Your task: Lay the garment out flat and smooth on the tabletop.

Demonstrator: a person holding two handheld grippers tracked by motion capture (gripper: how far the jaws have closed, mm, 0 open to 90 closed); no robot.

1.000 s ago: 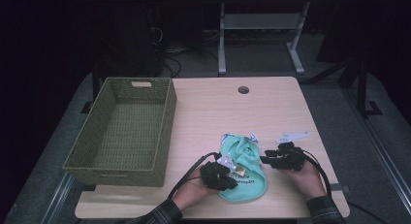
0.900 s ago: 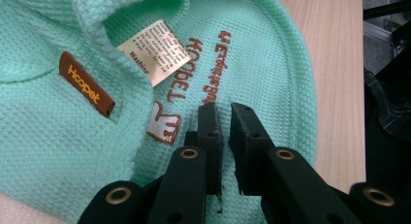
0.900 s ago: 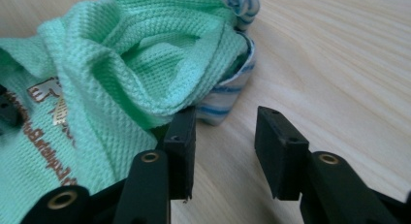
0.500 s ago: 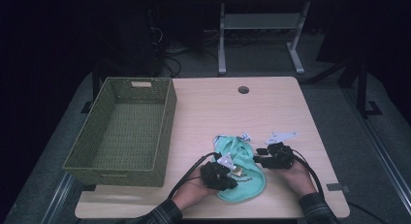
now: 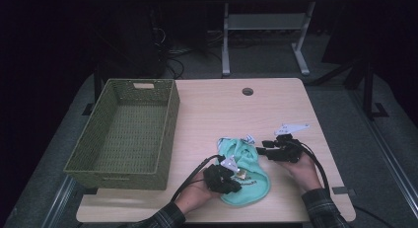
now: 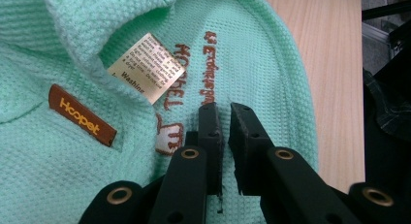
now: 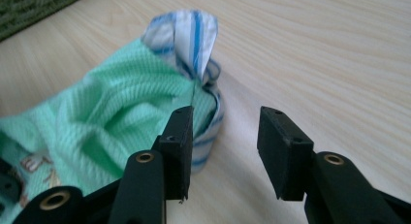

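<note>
Left gripper (image 5: 231, 181) sits near the front edge of the table (image 5: 212, 109), its jaws pressed nearly together on the mint-green garment (image 5: 246, 176); in the left gripper view (image 6: 224, 112) the tips lie on the waffle-knit cloth with only a thin slit between them, and whether a fold is caught in that slit cannot be told. Right gripper (image 5: 261, 151) is held just off the garment's right side, jaws spread and pointing at it. In the right gripper view (image 7: 225, 132) bare wood shows between the two pads, and the left pad stands just beside a blue-and-white striped trim (image 7: 194, 37) that rises in a small peak from the cloth; whether it touches the cloth is unclear. Those jaws have just been opening, with nothing between them.

The garment lies crumpled in the front middle of the table, well right of the green woven basket (image 5: 128, 134) that stands along the left edge. Its cloth is a soft mint green with a fine waffle texture. It carries brown embroidered lettering, a white care label (image 6: 145, 69) printed with washing text, and a small brown tag (image 6: 82, 115) with orange letters. The striped trim edges its far right end.
</note>
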